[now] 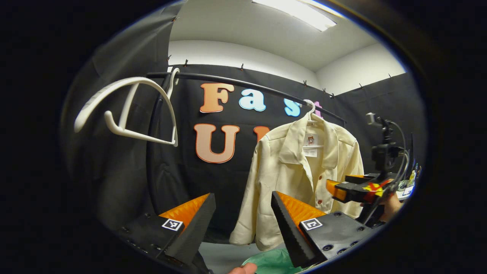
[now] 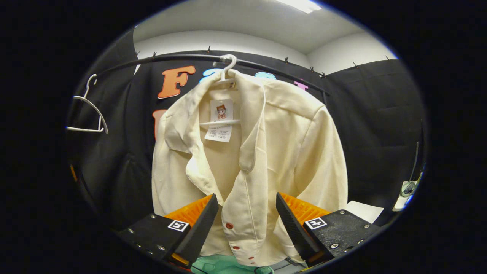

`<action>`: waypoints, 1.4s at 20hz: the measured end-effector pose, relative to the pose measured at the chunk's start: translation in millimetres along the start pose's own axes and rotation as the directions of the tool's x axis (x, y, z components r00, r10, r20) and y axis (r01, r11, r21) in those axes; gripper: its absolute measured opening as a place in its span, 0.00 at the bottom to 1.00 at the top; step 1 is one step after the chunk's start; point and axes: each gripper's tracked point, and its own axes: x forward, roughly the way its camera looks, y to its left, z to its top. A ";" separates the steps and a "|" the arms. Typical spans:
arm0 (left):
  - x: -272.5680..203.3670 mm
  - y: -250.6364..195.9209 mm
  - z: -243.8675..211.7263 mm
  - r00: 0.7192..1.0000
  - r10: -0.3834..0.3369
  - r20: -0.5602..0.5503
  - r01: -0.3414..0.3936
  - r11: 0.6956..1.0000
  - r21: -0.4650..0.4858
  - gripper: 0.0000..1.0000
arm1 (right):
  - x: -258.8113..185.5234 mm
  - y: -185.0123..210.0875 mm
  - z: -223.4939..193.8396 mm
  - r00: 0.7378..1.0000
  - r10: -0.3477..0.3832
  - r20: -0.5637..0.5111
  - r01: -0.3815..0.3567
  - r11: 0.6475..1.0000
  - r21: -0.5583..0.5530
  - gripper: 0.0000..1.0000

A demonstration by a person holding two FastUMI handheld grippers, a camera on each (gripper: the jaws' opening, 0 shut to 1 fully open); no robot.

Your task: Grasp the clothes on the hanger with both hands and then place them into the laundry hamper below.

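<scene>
A cream shirt (image 2: pixel 251 163) hangs on a white hanger (image 2: pixel 227 68) hooked over a dark rail (image 2: pixel 159 59), its front open and red buttons showing along the lower placket. Directly under the shirt's hem sits the green laundry hamper (image 2: pixel 218 264), of which just the rim is seen.

In the right gripper view, the right gripper (image 2: pixel 245 224) sits just in front of the shirt's lower front, its fingers spread wide on either side of the placket, with no contact that can be made out.

In the left gripper view, the shirt (image 1: pixel 300 179) lies farther off, and the left gripper (image 1: pixel 243 224) stands apart from it with its fingers parted and nothing between them. The right gripper (image 1: pixel 344 190) shows there beside the shirt's sleeve, held by a hand (image 1: pixel 392 205).

Along the rail away from the shirt, a second white hanger (image 1: pixel 129 110) hangs bare.
</scene>
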 end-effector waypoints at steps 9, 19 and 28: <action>43.0 -65.1 -4.7 0.986 -0.163 0.025 0.163 0.987 -0.001 0.97 | 43.6 -47.6 -19.7 0.992 -0.106 -0.068 0.102 0.994 -0.047 0.55; 155.1 -191.2 -52.4 0.917 -0.397 -0.044 0.380 0.901 -0.210 0.97 | -6.2 -63.7 24.1 1.000 0.029 0.009 -0.029 0.999 -0.026 0.02; 234.3 -180.3 -75.1 0.993 -0.121 -0.003 0.121 0.990 -0.070 0.97 | -15.2 -74.1 30.9 0.999 0.036 0.026 -0.034 0.997 -0.064 0.02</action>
